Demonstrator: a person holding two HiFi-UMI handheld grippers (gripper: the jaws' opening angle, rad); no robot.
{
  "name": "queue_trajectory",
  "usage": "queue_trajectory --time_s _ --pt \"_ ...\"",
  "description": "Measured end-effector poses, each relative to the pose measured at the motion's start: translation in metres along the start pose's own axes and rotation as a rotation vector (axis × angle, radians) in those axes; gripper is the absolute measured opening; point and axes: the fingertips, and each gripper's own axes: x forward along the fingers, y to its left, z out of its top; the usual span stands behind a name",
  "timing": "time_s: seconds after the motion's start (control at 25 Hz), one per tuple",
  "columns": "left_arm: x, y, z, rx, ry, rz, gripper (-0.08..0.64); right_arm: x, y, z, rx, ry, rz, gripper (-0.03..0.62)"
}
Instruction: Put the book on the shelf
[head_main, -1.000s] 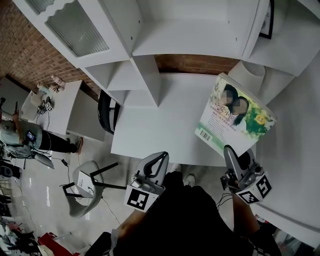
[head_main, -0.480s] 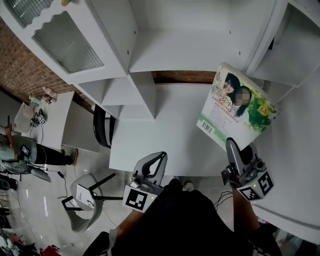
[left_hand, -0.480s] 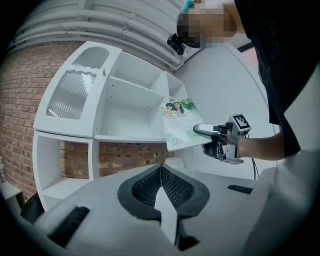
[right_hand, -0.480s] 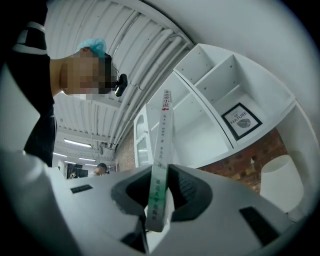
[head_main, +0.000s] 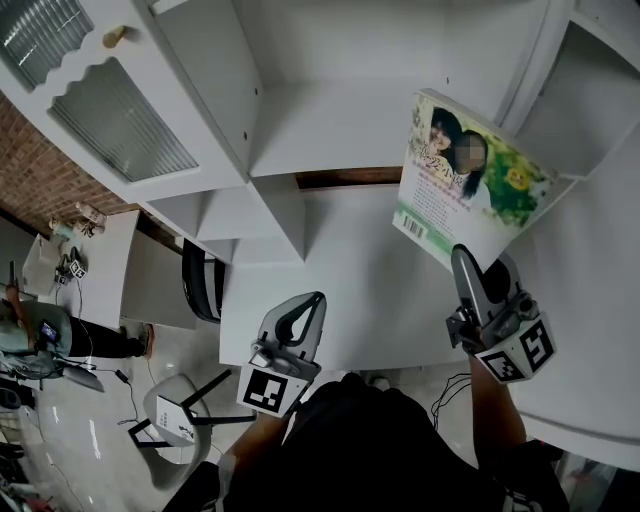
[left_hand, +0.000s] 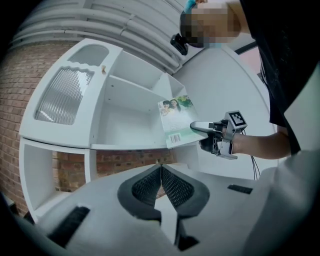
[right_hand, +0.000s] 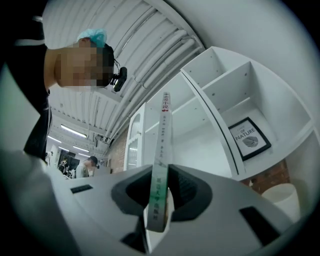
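The book (head_main: 470, 185), pinched at its lower edge by the right hand-held gripper (head_main: 468, 268), is aloft over the desk's (head_main: 340, 280) right side, before the shelf (head_main: 330, 130); the left hand-held gripper (head_main: 303, 308), pressed together and empty, is over the desk's near edge

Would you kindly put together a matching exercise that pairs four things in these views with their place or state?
Things:
1. book
2. left gripper
3. framed picture
4. ribbed glass door

Places or states:
A. jaws shut, nothing between them
B. inside a compartment of the shelf unit
C. clamped in the right gripper
D. at the shelf unit's upper left in the head view

Pairs: 1-C, 2-A, 3-B, 4-D
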Motion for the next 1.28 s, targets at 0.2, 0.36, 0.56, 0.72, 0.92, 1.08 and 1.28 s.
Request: queue_trajectory --time_s 0.2,0.36,0.56,0.72,0.92,1.08,1.28 --pt "0.026 0.012 0.018 0.032 -0.008 -0.046 0.018 0.016 -0.009 0.004 -0.001 -0.022 -0.021 0.074" --pt "0.042 0.021 0.032 0.037 -0.027 -0.06 0.018 0.028 -0.015 0.009 -0.012 -0.039 -0.026 0.074" --pt "0.059 0.021 0.045 0.038 -0.043 -0.102 0.018 0.039 -0.023 0.019 -0.026 -0.061 -0.04 0.074" --pt "0.068 0.023 0.055 0.057 -0.065 -0.113 0.018 0.046 -0.032 0.024 -0.025 -0.068 -0.064 0.074" --pt "0.07 0.022 0.059 0.067 -0.08 -0.117 0.018 0.053 -0.042 0.032 -0.017 -0.093 -0.086 0.074" --pt "0.069 0.022 0.058 0.056 -0.079 -0.12 0.018 0.06 -0.052 0.038 -0.031 -0.107 -0.11 0.074" --pt "0.071 0.025 0.055 0.054 -0.078 -0.119 0.018 0.075 -0.07 0.04 -0.119 -0.101 -0.181 0.074"
